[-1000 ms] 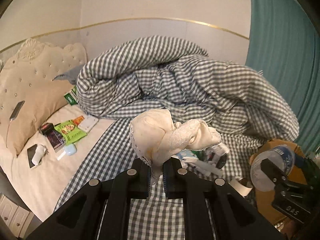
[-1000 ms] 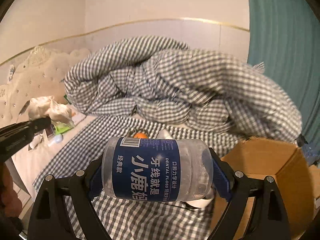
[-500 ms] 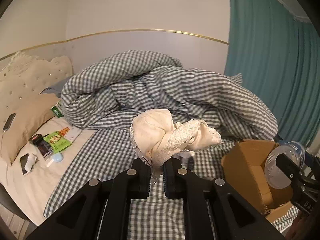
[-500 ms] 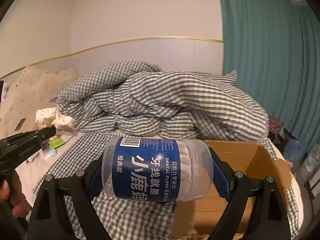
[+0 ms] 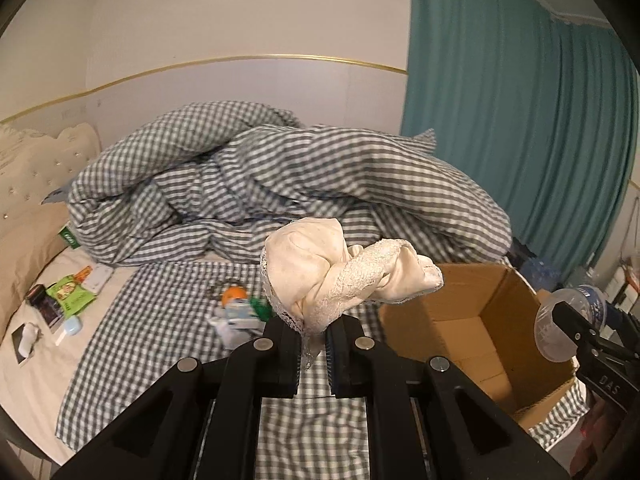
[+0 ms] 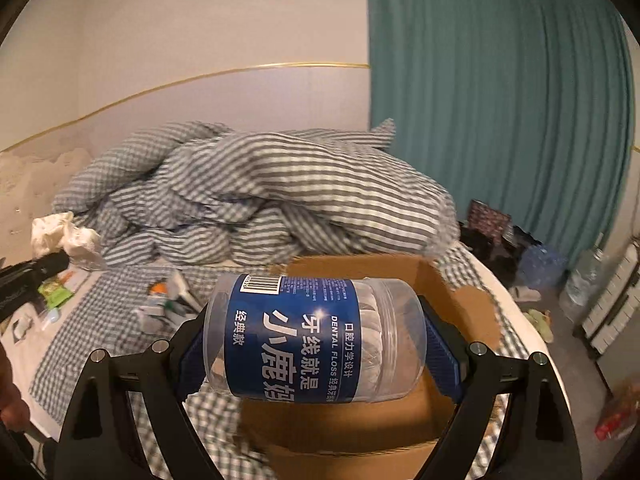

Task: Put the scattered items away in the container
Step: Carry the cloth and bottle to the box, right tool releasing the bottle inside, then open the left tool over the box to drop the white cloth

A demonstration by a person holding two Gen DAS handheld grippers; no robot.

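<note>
My left gripper (image 5: 313, 332) is shut on a cream lace-trimmed cloth (image 5: 340, 276), held above the bed just left of an open cardboard box (image 5: 460, 320). My right gripper (image 6: 316, 340) is shut on a clear dental floss jar (image 6: 312, 336) with a blue label, held sideways over the same box (image 6: 352, 432). The jar and right gripper also show at the right edge of the left wrist view (image 5: 560, 332). The cloth and left gripper show at the left of the right wrist view (image 6: 64, 236). Small loose items (image 5: 236, 312) lie on the checked sheet.
A bunched checked duvet (image 5: 280, 192) fills the back of the bed. Packets and small items (image 5: 64, 300) lie on the white sheet by the cream headboard (image 5: 24, 184). A teal curtain (image 5: 520, 140) hangs on the right. Bottles and clutter (image 6: 540, 264) sit on the floor.
Both grippers have swung right toward the box with their loads still held. The box now lies under the jar and beside the cloth.
</note>
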